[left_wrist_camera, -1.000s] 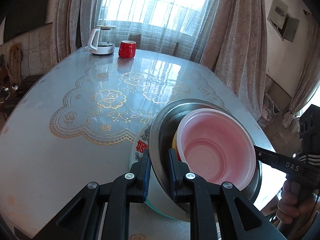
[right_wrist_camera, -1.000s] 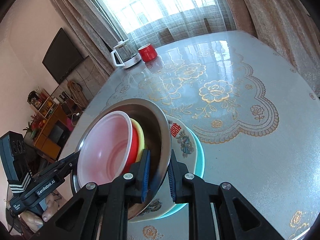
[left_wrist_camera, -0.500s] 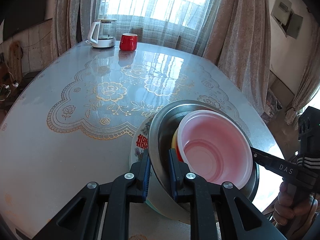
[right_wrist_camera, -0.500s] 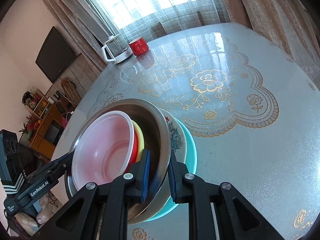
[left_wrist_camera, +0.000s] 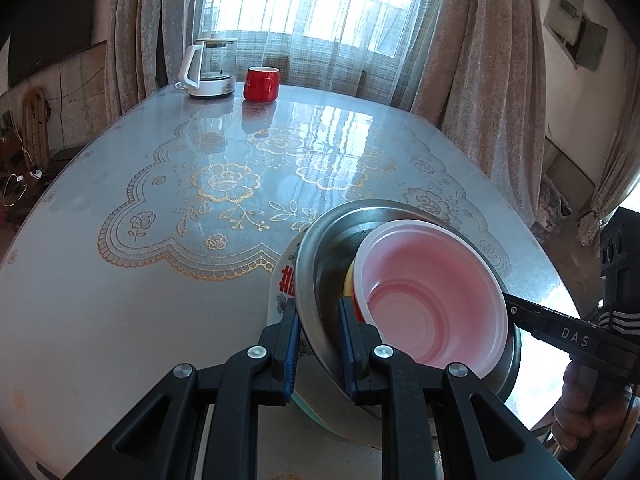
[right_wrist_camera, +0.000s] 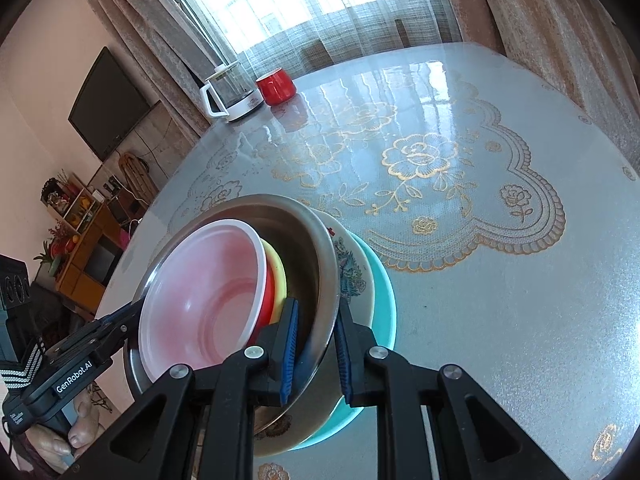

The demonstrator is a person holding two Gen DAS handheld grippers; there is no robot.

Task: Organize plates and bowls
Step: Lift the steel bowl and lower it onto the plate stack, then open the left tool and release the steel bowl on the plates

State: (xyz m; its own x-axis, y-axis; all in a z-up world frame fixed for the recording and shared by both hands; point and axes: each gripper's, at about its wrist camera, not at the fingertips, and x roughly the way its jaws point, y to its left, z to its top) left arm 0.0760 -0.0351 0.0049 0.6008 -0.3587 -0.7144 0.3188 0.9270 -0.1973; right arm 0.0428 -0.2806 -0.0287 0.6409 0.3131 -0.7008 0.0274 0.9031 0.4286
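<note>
Left wrist view: the left claw is clamped on the near rim of the round stainless-steel bowl, one finger inside, one outside. Nested in it sits a translucent pink plastic bowl. The stack sits at the near right edge of the glossy worktop. The right claw bites the opposite rim.

Right wrist view: the right claw pinches that steel rim too. Beneath lie a white floral plate and a turquoise plate. Looks like a two-handed carry of the stack; next call is a level, matched move, as the nested bowls could slide.
</note>
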